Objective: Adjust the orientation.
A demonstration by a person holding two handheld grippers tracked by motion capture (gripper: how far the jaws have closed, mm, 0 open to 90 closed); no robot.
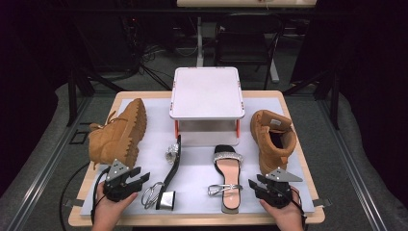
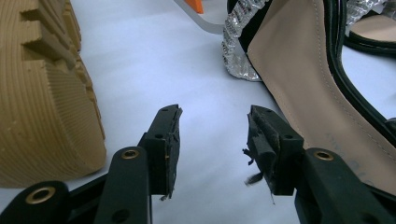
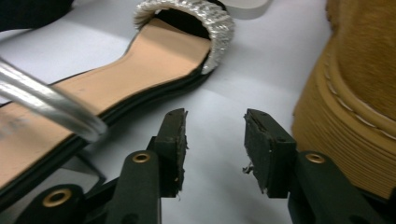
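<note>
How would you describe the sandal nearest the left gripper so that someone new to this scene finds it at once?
Start at the white raised stand at the back of the table. Just in front of its left orange leg, the tipped sandal runs toward the left gripper. Unlike the flat sandal to its right, it lies on its side, and it is thin and black beside the tan boot on its left.

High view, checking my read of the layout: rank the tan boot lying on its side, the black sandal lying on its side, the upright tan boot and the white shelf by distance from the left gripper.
From the left gripper:
1. Black sandal lying on its side, just right of it.
2. Tan boot lying on its side, just above; these two are nearly too close to call.
3. White shelf, centre back.
4. Upright tan boot, far right.
</note>
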